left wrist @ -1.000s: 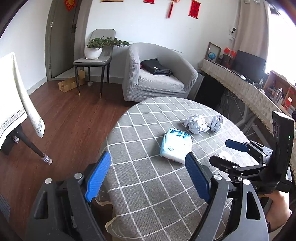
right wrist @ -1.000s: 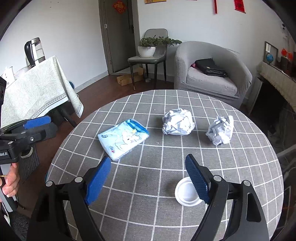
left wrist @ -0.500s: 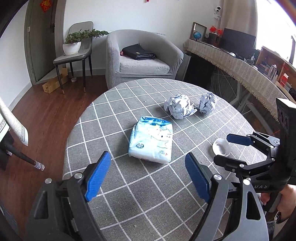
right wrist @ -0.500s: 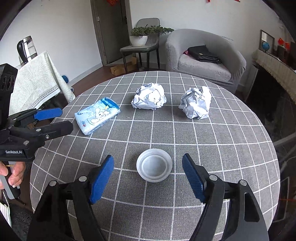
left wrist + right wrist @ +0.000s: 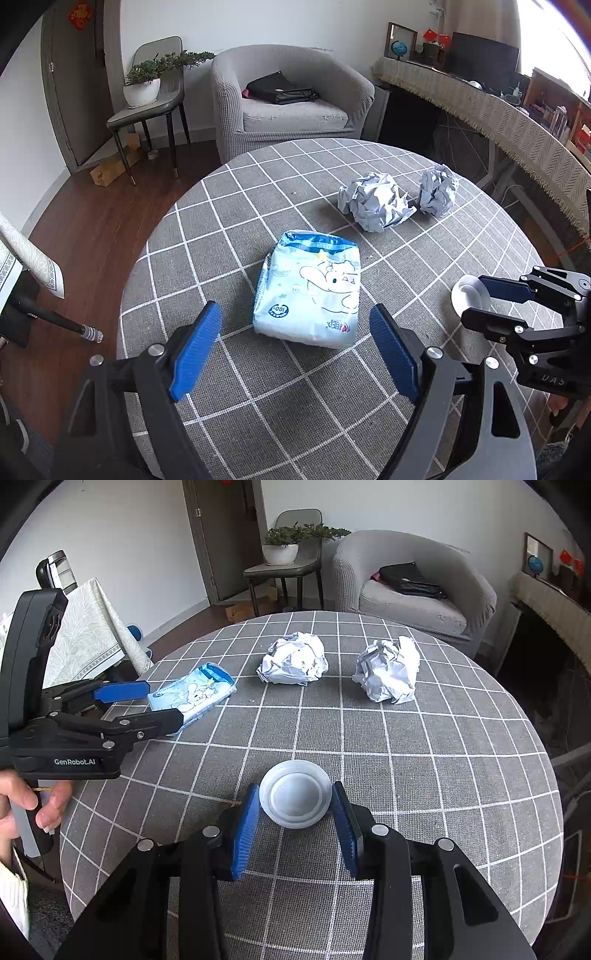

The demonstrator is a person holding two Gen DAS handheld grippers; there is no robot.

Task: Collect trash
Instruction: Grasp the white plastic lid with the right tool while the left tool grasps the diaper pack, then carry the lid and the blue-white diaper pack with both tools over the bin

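On the round grey checked table (image 5: 229, 236) lie a blue tissue pack (image 5: 312, 291), two crumpled paper balls (image 5: 373, 201) (image 5: 437, 190) and a white plastic lid (image 5: 295, 797). My left gripper (image 5: 291, 343) is open, its blue pads on either side of the near end of the tissue pack, just above it. My right gripper (image 5: 295, 823) is shut on the white lid, a pad against each side of its rim. The lid also shows in the left wrist view (image 5: 471, 295). In the right wrist view the pack (image 5: 195, 694) and the paper balls (image 5: 293, 659) (image 5: 388, 670) lie beyond the lid.
A grey armchair (image 5: 291, 99) with a black bag stands behind the table. A chair with a potted plant (image 5: 147, 85) stands at the back left. A cloth-covered table (image 5: 85, 635) stands to the left, a long sideboard (image 5: 498, 110) to the right.
Both grippers moved forward and down. The left gripper came around the near end of the tissue pack. The right gripper closed in from open onto the white lid.
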